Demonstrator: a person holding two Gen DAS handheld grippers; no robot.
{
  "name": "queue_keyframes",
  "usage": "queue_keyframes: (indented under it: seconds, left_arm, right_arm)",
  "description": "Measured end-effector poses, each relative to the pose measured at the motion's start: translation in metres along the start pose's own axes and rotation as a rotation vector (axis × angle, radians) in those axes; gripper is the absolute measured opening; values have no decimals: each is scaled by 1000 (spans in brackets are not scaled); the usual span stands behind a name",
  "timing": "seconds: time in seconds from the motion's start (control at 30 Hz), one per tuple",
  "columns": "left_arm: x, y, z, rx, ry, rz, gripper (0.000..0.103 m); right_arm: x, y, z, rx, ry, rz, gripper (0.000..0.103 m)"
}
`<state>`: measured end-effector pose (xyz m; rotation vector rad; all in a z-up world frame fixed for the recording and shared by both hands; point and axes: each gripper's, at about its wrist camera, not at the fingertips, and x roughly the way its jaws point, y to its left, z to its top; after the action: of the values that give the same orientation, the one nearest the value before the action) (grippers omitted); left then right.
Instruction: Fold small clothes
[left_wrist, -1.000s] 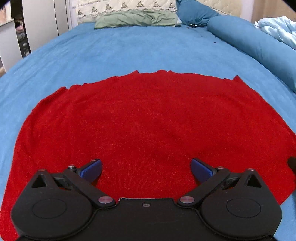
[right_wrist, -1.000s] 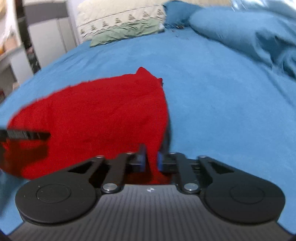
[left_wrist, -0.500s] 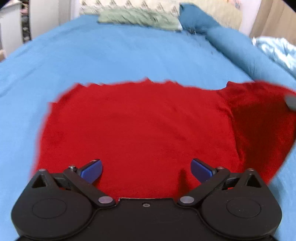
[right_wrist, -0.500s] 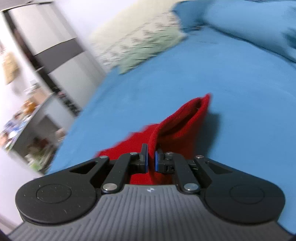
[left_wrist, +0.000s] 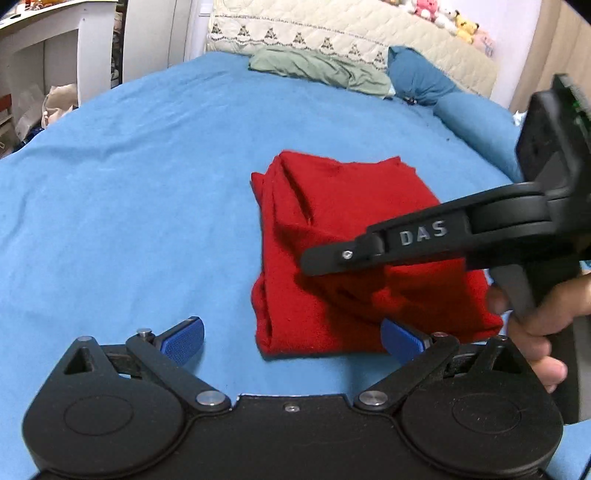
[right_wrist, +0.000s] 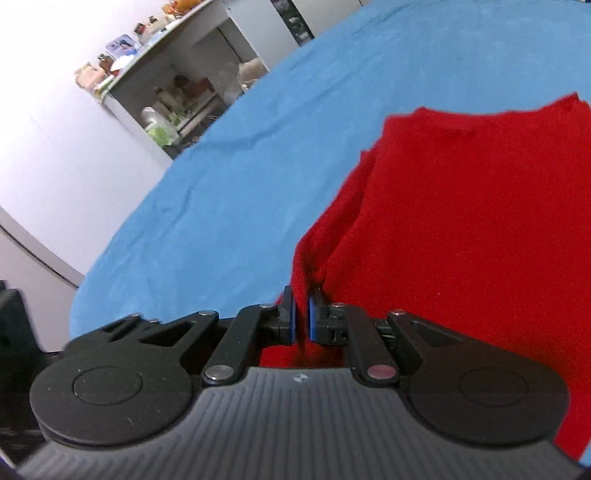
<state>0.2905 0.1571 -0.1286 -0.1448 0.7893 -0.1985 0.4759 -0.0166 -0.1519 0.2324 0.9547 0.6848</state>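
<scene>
Left gripper (left_wrist: 291, 338) jaws wide, holding nothing, hovering just short of the folded red knit garment (left_wrist: 354, 254) on the blue bedsheet (left_wrist: 147, 177). Right gripper (right_wrist: 301, 319) pinched narrow on a fold of the garment's left edge (arm reads "DAS"). Far end: crumpled green cloth (left_wrist: 317, 70), cream quilted headboard (left_wrist: 332, 33).
</scene>
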Motion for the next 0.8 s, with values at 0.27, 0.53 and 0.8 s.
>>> queue_keyframes:
  seconds: [0.27, 0.53, 0.8]
  left_arm:
    - [-3, -19, 1, 14, -81, -140, 97]
    - [21, -9, 23, -144, -89, -147, 71]
    - [32, 11, 24, -294, -51, -132, 11]
  right_arm:
    - [-66, 3, -2, -44, -188, -39, 84]
    - [-133, -20, -93, -65, -351, -384, 93]
    - [-112, -43, -143, 56, -334, -430, 96]
